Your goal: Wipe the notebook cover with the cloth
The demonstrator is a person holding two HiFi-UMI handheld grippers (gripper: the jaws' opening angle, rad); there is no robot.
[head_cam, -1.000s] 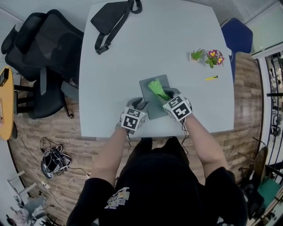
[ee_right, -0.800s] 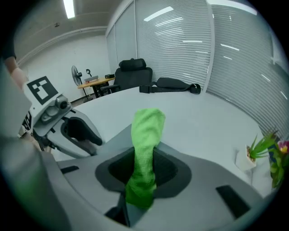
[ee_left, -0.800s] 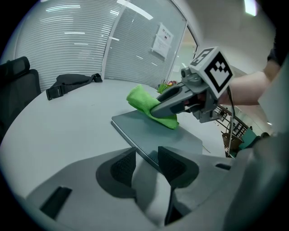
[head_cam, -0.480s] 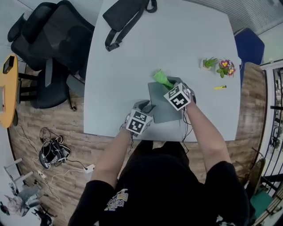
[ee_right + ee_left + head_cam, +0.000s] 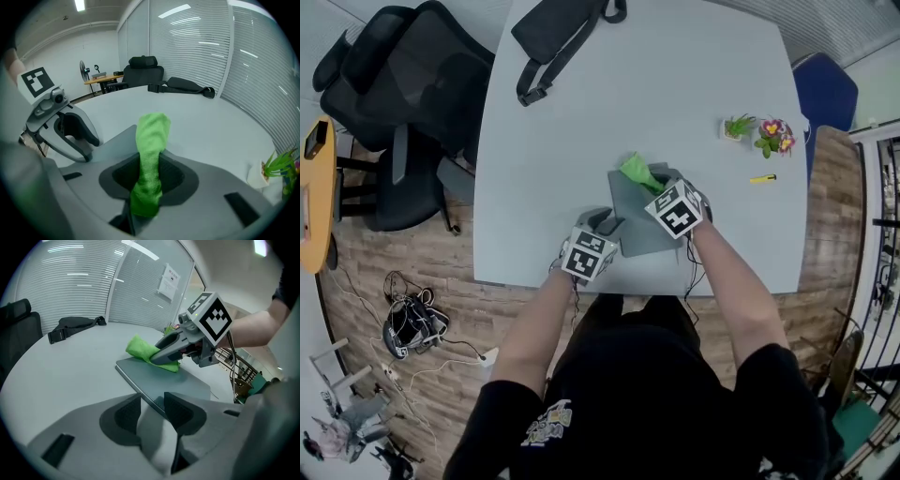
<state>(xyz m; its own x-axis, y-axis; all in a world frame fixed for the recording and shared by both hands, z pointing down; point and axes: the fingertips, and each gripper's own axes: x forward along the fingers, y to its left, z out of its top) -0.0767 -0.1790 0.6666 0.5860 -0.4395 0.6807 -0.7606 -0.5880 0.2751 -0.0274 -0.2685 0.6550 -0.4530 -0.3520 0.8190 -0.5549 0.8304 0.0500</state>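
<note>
A grey notebook (image 5: 630,230) lies flat near the table's front edge. My right gripper (image 5: 654,187) is shut on a green cloth (image 5: 637,172), which sticks out ahead of its jaws and lies on the cover's far part. The right gripper view shows the cloth (image 5: 152,136) pinched in that gripper (image 5: 150,174) above the notebook (image 5: 112,145). My left gripper (image 5: 605,223) is at the notebook's near left corner with its jaws apart. In its own view (image 5: 153,414) the notebook edge (image 5: 140,387) runs under its right finger (image 5: 180,411).
A black bag (image 5: 553,37) lies at the table's far left. Two small potted plants (image 5: 736,127) (image 5: 773,134) and a yellow pen (image 5: 762,178) sit at the right. A black office chair (image 5: 394,94) stands left of the table, a blue chair (image 5: 825,94) at the far right.
My right gripper has slid the cloth toward the cover's far edge and rolled slightly. The left gripper has stayed at the notebook's corner.
</note>
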